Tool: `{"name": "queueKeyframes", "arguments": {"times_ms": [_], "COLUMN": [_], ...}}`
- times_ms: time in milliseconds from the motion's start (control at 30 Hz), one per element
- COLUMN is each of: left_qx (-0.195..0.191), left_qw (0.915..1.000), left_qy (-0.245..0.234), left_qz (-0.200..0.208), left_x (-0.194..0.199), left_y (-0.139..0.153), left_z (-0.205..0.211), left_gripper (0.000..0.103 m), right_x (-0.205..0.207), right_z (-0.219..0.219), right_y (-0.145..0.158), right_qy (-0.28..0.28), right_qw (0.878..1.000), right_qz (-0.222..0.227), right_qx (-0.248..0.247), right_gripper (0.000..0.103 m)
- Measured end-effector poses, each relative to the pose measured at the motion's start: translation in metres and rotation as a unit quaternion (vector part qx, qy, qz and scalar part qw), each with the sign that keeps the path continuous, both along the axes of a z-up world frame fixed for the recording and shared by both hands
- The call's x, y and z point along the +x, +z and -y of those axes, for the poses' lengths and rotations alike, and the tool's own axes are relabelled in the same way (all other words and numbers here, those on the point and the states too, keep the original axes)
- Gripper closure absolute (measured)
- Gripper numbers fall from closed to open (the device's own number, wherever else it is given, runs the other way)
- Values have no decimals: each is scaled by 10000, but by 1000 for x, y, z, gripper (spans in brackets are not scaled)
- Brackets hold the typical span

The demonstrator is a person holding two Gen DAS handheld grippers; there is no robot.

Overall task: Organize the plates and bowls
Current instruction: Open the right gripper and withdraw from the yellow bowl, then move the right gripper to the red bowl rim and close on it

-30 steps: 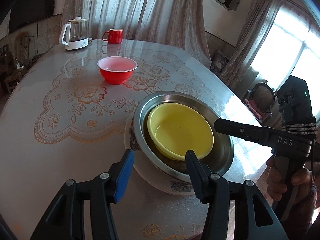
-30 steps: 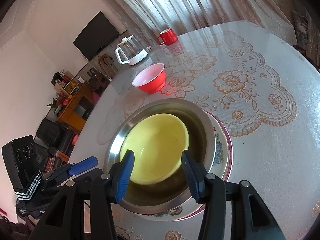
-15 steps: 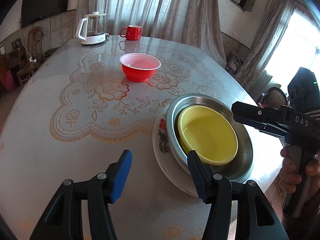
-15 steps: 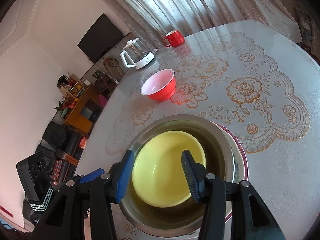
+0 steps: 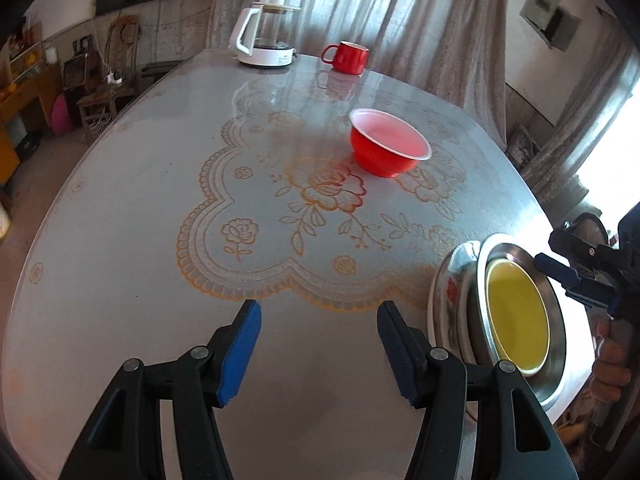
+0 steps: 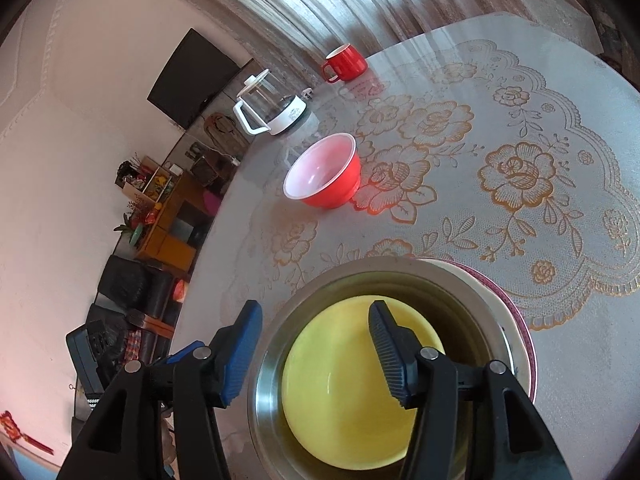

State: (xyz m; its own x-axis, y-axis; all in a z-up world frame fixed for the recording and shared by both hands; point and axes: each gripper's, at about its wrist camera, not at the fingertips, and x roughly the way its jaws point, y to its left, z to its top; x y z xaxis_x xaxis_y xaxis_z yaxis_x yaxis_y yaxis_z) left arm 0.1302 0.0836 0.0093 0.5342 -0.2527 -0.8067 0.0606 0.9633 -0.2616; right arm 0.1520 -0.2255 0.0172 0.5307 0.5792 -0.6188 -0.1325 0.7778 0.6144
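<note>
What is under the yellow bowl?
The yellow bowl sits inside a steel bowl, which rests on a patterned plate. The plate's centre is covered, so anything there cannot be seen.

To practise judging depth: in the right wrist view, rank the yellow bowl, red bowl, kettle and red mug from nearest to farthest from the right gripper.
From the right gripper:
1. Yellow bowl, under the fingers, inside the steel bowl.
2. Red bowl, mid-table.
3. Kettle, far edge, left.
4. Red mug, far edge, beyond the kettle.

yellow bowl (image 6: 344, 392) in steel bowl (image 6: 472, 300), red bowl (image 6: 326, 178) apart
</note>
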Motion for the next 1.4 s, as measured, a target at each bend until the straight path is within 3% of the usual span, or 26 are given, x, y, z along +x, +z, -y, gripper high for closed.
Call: {"name": "queueKeyframes", "arguments": {"times_ms": [100,200,467,600,700,800,967,1067,1200,1300,1400], "left_qx": [-386,-730,-1079,-1067,-1324,-1373,-1203,-1434,-1555,-1554,-1709], "left_qw": [9990,9968,9931,9932,9902,9893,9923,9890,9864,9859,9830], "left_qy": [154,239,307,299,217,198,71,69,130,202,229], "left_qz": [-164,-222,-348,-367,-401,-446,-268,-368,-522,-592,-628], "left_x": [15,28,72,94,113,133,160,178,197,207,212], "left_y": [-4,-5,-6,-3,-3,-1,4,0,-9,-15,-19], "left_z": [-16,-24,-22,-13,-9,-3,14,17,21,25,26], "left_gripper": [41,33,32,32,24,23,27,35,56,60,60], "right_x": [14,31,75,96,112,129,156,170,184,191,197], "right_z": [-1,-1,-2,-8,-14,-17,-18,-21,-25,-30,-33], "right_y": [0,-2,-5,-7,-8,-10,-18,-25,-32,-34,-37], "right_qy": [-15,-10,-242,-316,-273,-251,-373,-379,-398,-383,-344], "right_qw": [9999,9991,9951,9935,9932,9929,9926,9919,9920,9943,9945], "right_qz": [-42,-210,-513,-566,-626,-684,-871,-1028,-1064,-975,-984], "right_qx": [134,357,816,939,946,938,761,636,543,208,51], "right_gripper": [35,34,29,29,29,29,29,29,29,29,43]}}
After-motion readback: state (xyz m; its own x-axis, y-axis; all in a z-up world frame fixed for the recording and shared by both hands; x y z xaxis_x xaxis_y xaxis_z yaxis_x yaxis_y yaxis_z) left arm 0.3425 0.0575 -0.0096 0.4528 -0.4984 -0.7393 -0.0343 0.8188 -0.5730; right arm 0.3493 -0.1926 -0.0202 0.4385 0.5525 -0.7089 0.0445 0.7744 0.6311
